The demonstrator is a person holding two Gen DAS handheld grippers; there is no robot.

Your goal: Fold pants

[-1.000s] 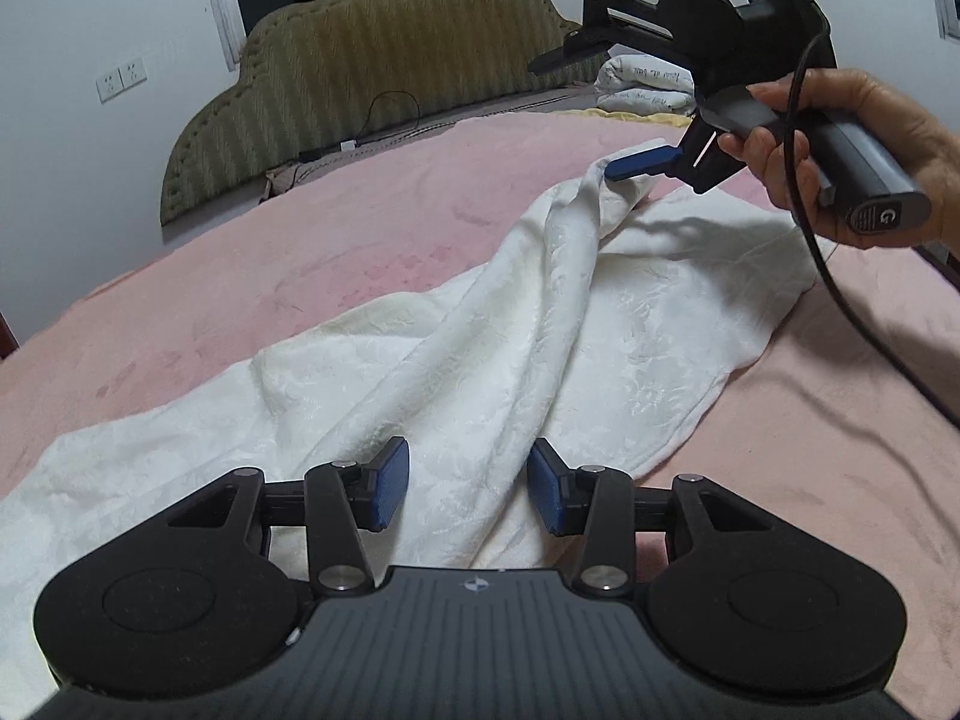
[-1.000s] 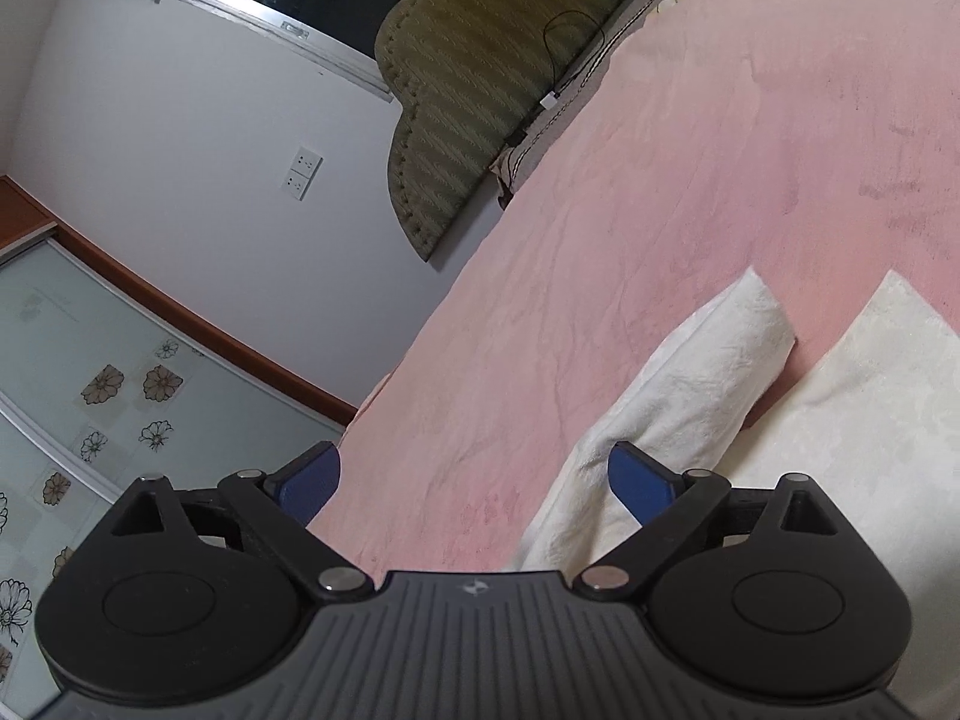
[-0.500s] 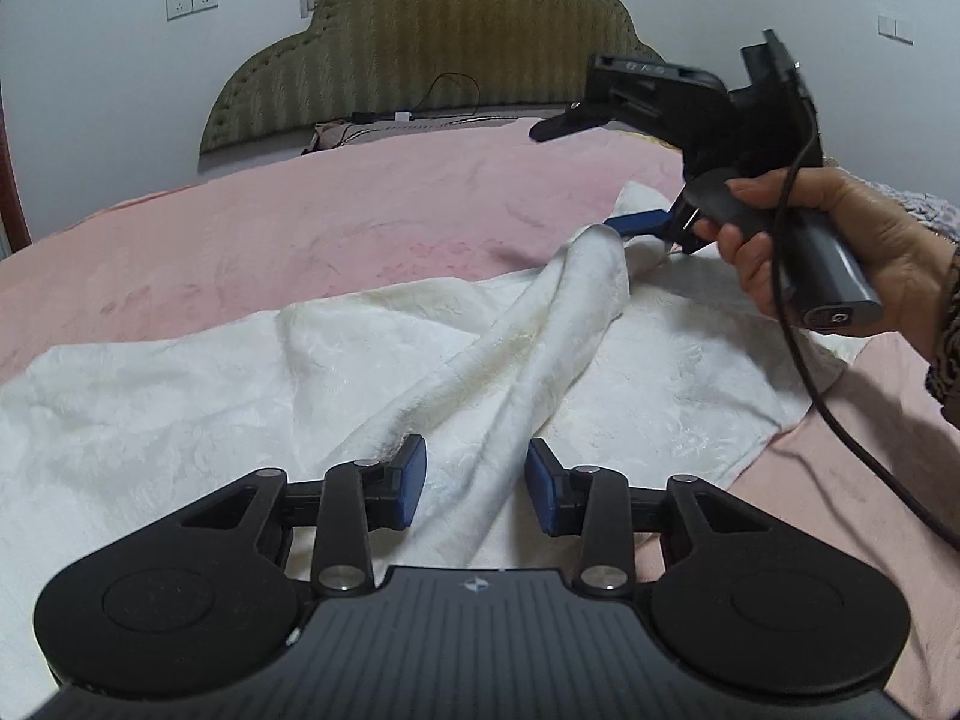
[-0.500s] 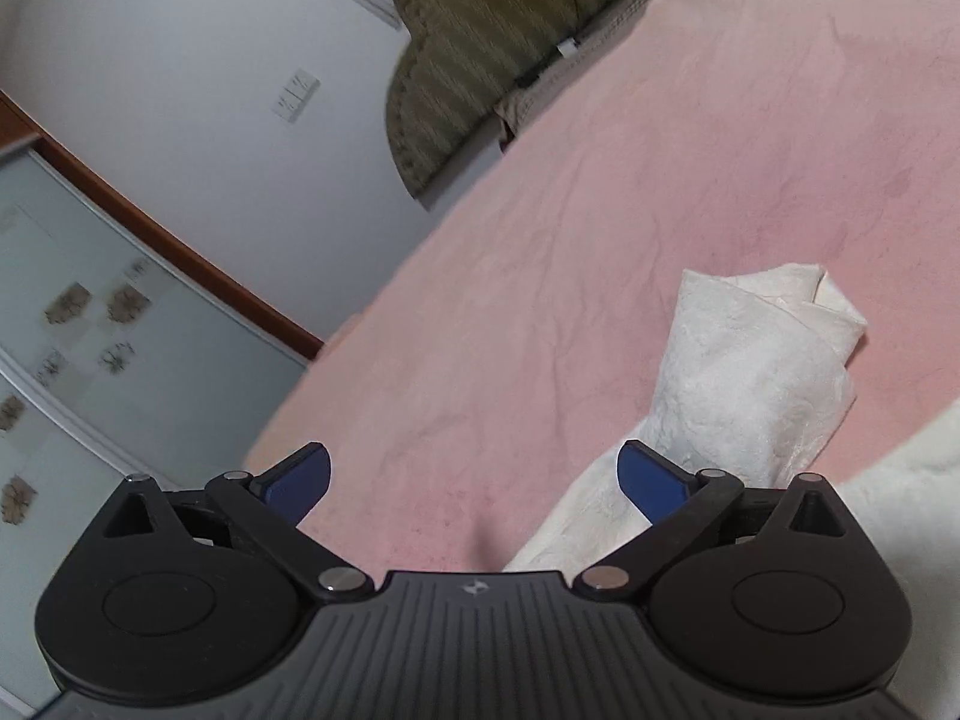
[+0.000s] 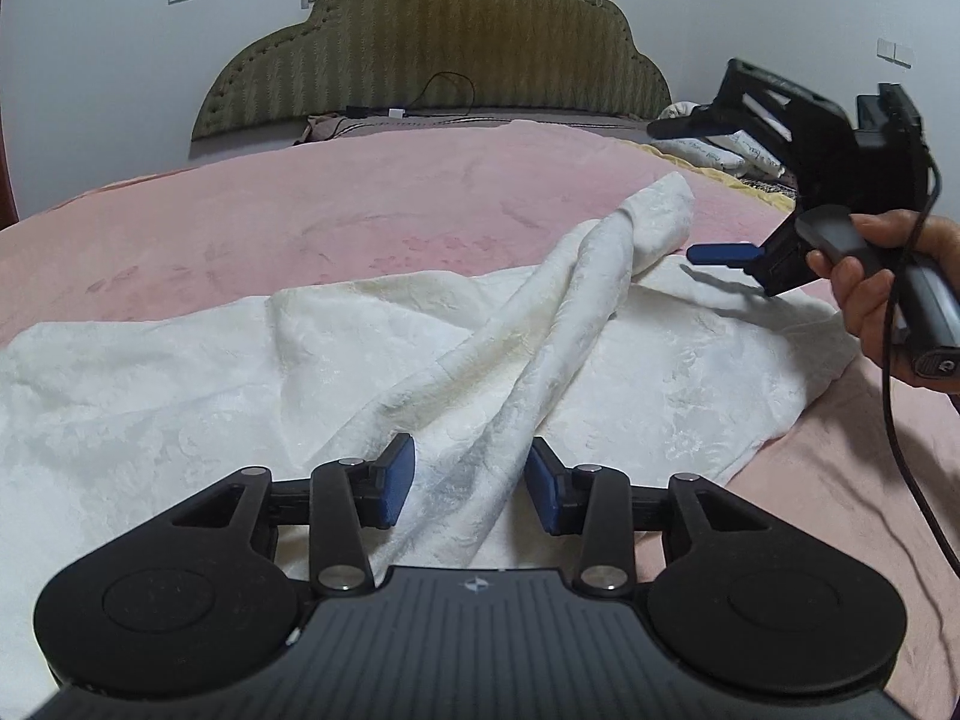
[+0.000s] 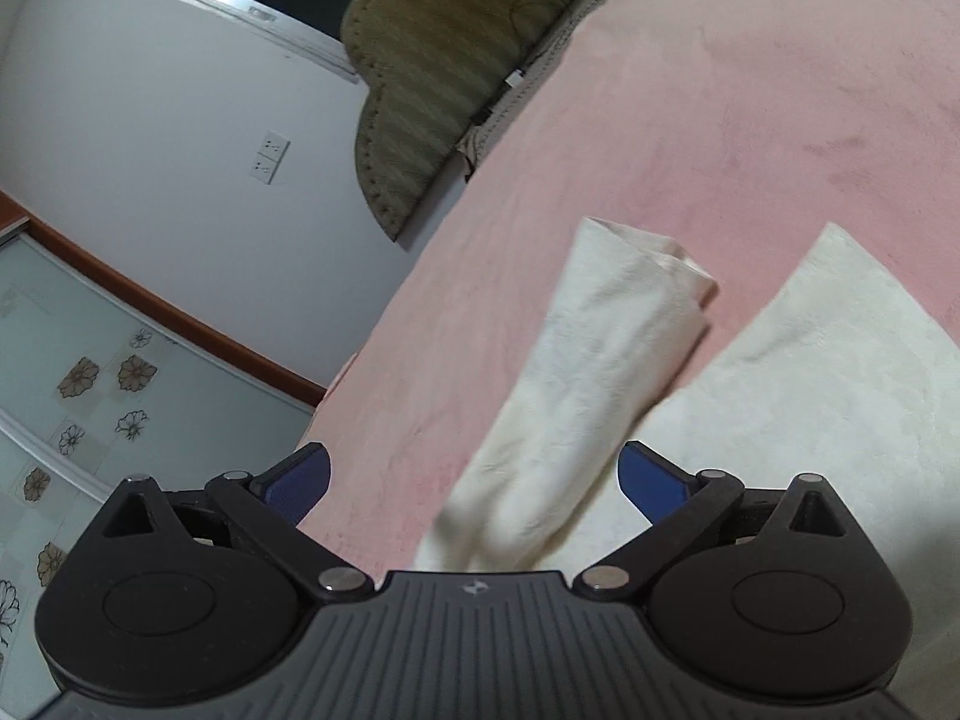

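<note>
White patterned pants [image 5: 300, 372] lie spread over the pink bedcover [image 5: 300, 210]. One leg is bunched into a raised ridge that runs from my left gripper [image 5: 471, 489] up to its end [image 5: 666, 204]. The left jaws are opening, the ridge of cloth passing between the blue pads without being pinched. My right gripper [image 5: 675, 192], held by a hand [image 5: 864, 276], stands wide open just right of that leg end, its lower finger clear of the cloth. In the right wrist view the twisted leg end [image 6: 618, 330] lies ahead of the open right gripper [image 6: 474, 468], with the other leg [image 6: 810, 360] beside it.
A green padded headboard [image 5: 438, 54] with a cable on it closes the far end of the bed. Pillows [image 5: 720, 150] lie at the far right. The right gripper's black cable [image 5: 900, 450] hangs over the bedcover. A flowered wardrobe door [image 6: 78, 372] stands to the left.
The right gripper's lower finger, earlier touching the leg end, has drawn back to the right and is clear of it. The left wrist view has rolled to level.
</note>
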